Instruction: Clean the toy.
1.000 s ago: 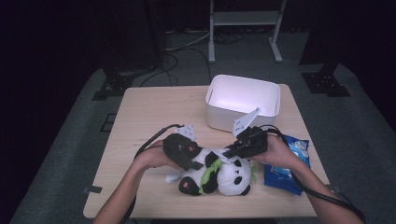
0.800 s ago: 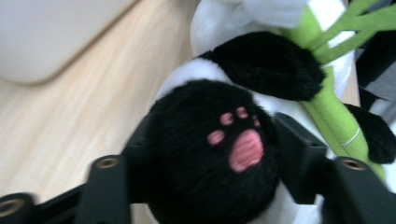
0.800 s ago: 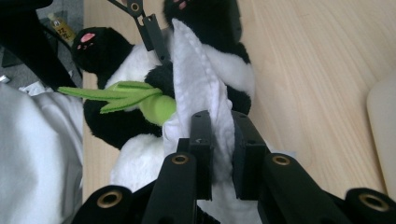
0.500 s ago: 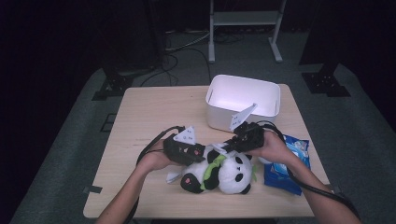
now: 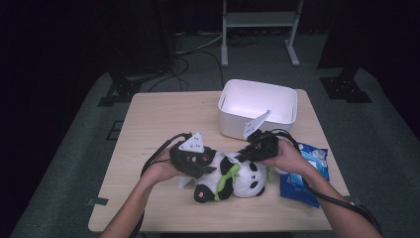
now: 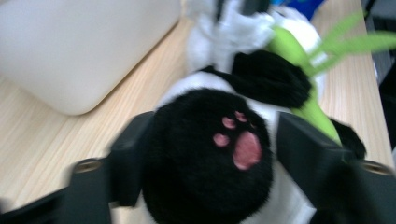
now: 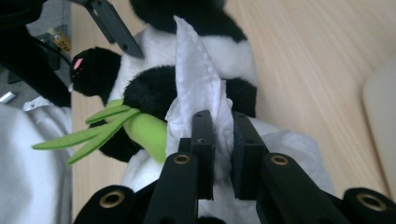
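Wooden table [image 5: 163,129]: it is carrying everything; a person's two forearms are coming in from the near edge.
White bin [image 5: 259,106]: it is standing on the far part of the table, just beyond the right gripper, and it is showing as a pale blurred wall in the left gripper view [image 6: 79,51].
Blue snack bag [image 5: 303,174]: it is lying flat at the right edge, partly under the right hand.
Panda plush [image 5: 233,177]: it is lying on its side on the near middle of the table, between the two hands, with green bamboo leaves [image 7: 93,128] against its body.
Left gripper [image 5: 194,162]: its jaws have just been opening and are now standing on both sides of the black paw with pink pads [image 6: 219,154]; whether the pads are pressing on it I cannot tell.
Right gripper [image 7: 222,140]: its jaws are almost closed and are pinching the white fabric tag [image 7: 198,88] of the panda plush.
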Motion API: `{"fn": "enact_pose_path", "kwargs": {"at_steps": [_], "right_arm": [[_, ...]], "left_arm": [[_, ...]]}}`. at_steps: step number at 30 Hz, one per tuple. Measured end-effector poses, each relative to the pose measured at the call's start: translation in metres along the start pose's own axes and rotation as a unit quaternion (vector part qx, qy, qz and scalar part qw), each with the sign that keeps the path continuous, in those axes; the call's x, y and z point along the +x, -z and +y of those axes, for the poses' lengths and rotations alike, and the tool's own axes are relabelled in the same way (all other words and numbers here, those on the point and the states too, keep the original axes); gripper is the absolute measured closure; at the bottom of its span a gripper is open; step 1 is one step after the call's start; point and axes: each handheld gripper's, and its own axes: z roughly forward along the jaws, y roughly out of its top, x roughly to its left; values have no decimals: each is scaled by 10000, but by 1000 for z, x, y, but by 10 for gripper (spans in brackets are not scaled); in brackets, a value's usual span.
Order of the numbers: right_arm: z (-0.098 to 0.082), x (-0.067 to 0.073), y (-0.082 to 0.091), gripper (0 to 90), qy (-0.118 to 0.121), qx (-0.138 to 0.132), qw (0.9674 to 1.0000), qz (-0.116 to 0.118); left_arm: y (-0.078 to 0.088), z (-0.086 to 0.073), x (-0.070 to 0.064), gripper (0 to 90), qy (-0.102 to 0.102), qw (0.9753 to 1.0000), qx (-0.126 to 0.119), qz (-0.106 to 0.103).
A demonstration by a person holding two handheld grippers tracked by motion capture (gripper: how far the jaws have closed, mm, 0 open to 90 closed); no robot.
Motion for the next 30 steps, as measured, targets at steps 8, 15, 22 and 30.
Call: {"fn": "enact_pose_path", "kwargs": {"at_steps": [8, 15, 22, 30], "right_arm": [[0, 17, 1, 810, 238, 257, 9993, 148], [20, 32, 5, 809, 607, 190, 9979, 125], [45, 45, -18, 810, 936, 37, 9956, 62], [29, 37, -3, 811, 881, 418, 9952, -109]], "left_arm": [[-15, -12, 2, 123, 550, 9962, 262, -629], [-9, -14, -6, 264, 112, 9975, 214, -660], [-5, -17, -13, 295, -189, 9977, 114, -636], [-2, -24, -17, 306, -225, 9981, -33, -579]]}}
